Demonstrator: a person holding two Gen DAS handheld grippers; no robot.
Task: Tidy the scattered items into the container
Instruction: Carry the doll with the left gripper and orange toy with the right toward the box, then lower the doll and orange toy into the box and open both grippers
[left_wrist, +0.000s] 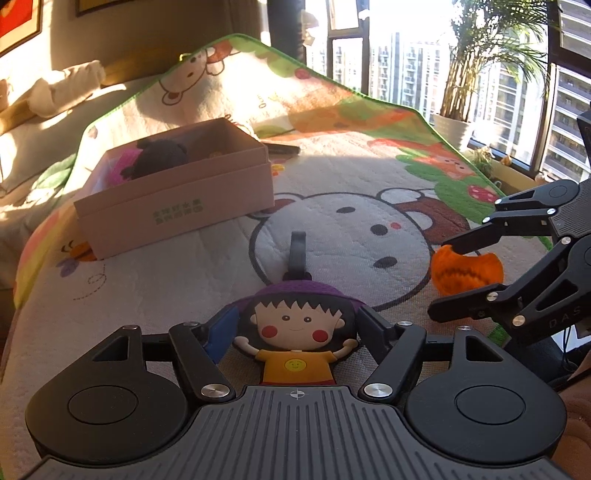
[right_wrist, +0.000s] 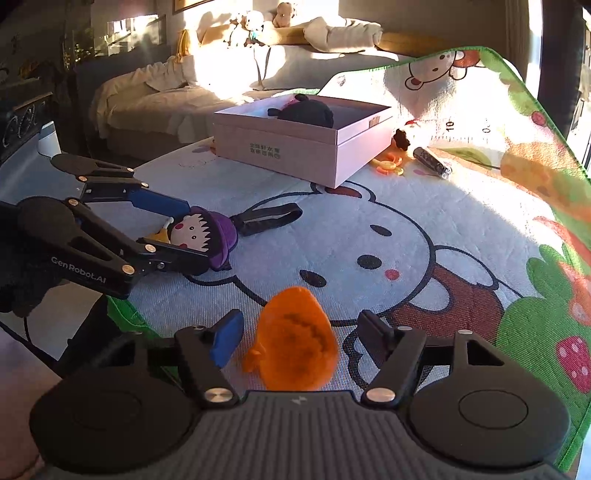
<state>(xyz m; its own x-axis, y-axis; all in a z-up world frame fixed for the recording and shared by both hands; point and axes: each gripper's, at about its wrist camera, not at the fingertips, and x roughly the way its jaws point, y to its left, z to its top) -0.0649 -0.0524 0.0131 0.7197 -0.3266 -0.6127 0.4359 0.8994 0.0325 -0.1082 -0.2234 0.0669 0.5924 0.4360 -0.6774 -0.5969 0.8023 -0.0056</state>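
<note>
Left claw (left_wrist: 295, 328): pinching the doll tag (left_wrist: 295, 332); be squeezing firmly before lifting.
Right claw (right_wrist: 301, 341): gaping around the orange toy (right_wrist: 295, 339), not touching.

**Hard sun, deep shade**

Low sunlight floods through the windows (left_wrist: 413, 70), blowing out glass and the far mat (left_wrist: 236, 96). My near foreground sits in cool shadow. Fisheye bends the edges; the orange toy (right_wrist: 295, 339) looks soft.

One pink box (right_wrist: 295, 147), one doll (left_wrist: 295, 332), one orange toy (right_wrist: 295, 343), one dark tube (right_wrist: 431, 161)
</note>
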